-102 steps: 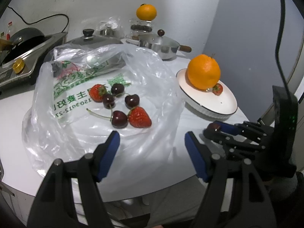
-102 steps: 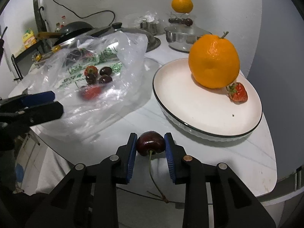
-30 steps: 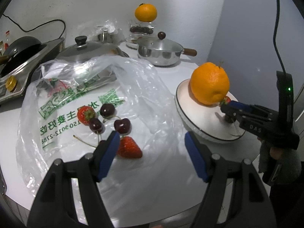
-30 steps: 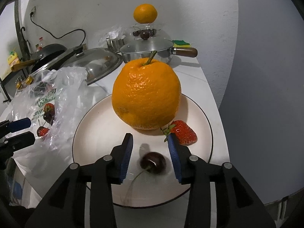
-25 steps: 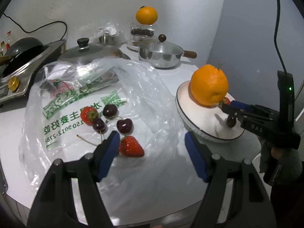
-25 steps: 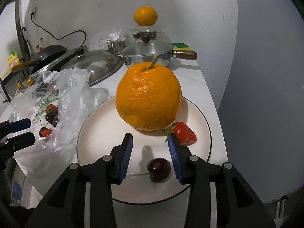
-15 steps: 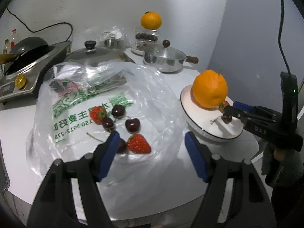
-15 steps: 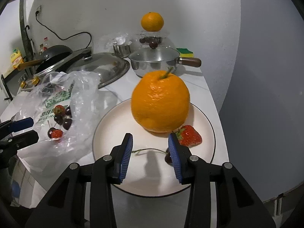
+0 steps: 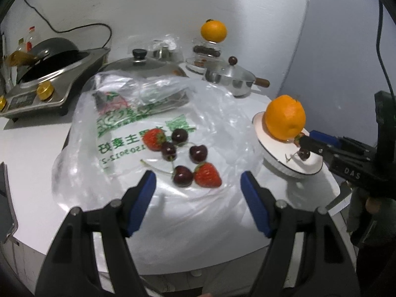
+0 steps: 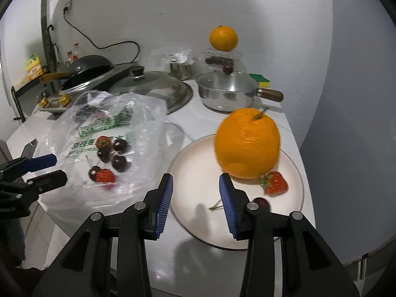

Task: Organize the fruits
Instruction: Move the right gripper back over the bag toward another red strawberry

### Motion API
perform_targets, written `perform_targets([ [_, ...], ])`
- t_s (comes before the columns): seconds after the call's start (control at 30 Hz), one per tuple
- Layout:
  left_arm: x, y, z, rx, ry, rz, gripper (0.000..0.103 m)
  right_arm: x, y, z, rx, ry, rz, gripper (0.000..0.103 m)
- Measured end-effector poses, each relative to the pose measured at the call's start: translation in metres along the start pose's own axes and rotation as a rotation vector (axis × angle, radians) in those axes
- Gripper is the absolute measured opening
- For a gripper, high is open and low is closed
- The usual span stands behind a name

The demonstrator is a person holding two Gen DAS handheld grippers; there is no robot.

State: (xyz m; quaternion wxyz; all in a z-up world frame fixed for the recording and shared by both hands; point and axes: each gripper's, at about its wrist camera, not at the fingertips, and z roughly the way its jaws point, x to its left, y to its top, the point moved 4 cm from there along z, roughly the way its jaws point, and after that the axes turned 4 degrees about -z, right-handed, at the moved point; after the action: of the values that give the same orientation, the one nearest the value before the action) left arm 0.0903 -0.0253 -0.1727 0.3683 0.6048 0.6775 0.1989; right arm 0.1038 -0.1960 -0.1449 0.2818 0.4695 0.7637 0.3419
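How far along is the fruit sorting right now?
Partly done. The plate already holds an orange, a strawberry and one cherry. Nothing is in hand: the right gripper and left gripper are both open and empty. Left on the bag: four cherries and two strawberries.

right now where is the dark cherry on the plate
In the right wrist view the dark red cherry lies at the white round plate's near right edge, just below the red strawberry.
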Motion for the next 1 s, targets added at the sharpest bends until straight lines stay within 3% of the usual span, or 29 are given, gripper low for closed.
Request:
perform_targets([
  [0.5, 0.036, -0.004, -0.016, -0.023, 0.014, -0.037, 0.072, 0.066, 0.014, 0.013, 0.010, 0.110, -0.071, 0.041],
  [0.9, 0.049, -0.008, -0.005, 0.004, 0.019, -0.048, 0.072, 0.100, 0.018, 0.040, 0.051, 0.176, -0.121, 0.041],
  [1.0, 0.052, -0.007, -0.002, 0.008, 0.015, -0.058, 0.072, 0.104, 0.017, 0.047, 0.064, 0.187, -0.124, 0.051],
])
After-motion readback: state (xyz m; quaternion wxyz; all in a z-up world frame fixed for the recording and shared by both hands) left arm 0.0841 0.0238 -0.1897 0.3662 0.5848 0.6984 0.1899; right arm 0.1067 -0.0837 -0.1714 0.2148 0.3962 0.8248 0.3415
